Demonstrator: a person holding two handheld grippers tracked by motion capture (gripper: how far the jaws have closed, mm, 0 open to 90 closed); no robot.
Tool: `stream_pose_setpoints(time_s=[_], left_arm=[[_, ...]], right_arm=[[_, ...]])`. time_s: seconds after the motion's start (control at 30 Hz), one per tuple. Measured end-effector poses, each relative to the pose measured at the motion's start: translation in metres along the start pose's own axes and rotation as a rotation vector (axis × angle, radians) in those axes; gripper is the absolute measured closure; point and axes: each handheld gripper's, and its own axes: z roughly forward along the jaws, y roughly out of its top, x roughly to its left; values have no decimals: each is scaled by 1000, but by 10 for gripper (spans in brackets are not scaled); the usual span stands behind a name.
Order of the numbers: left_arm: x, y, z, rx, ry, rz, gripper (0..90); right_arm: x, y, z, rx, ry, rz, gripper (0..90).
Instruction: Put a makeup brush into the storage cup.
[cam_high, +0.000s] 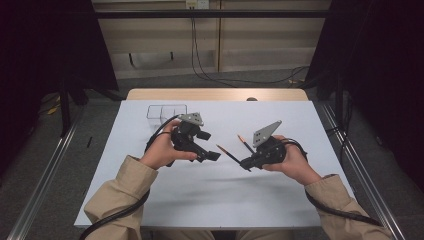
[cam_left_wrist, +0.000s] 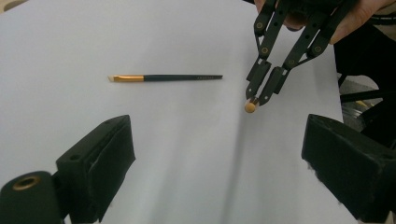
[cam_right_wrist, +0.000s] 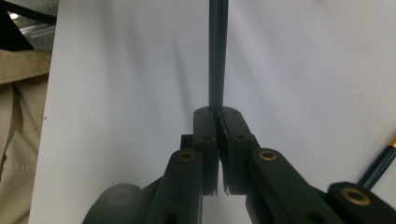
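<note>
Over the bare middle of the white sheet (cam_high: 210, 195), right tongs (cam_high: 245, 164) clamp one brush (cam_high: 228, 154); left tongs (cam_high: 206, 146) gape empty.

We look down from above on the table (cam_high: 210, 195), left gripper view close over it, right gripper view closer along its jaws, all sharing the white top.

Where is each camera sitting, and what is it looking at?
High view: above the person's side, looking down on the white table; both hands, sleeves and grippers show.
Left gripper view: rides the left gripper, looking across at the right gripper and a lying brush.
Right gripper view: looks along the right gripper's shut jaws gripping a brush handle.
All three views share that gripped brush.
</note>
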Motion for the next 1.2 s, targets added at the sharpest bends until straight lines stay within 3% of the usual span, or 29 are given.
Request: stream_pose_setpoints(time_s=[0.23,0.5,0.93,1.2], left_arm=[[0,-5,-3,-82,17,-14,85],[2,-9,-3,-187,32,-58,87],[0,-8,3,-231,23,-66,90],[0,-10,5,-296,15,-80,114]], right_arm=[[0,3,-1,-57,-3,23,862],[0,6,0,-130,-8,62,862],[2,9,4,-222,-19,110,863],[3,11,7,-282,-15,141,862]])
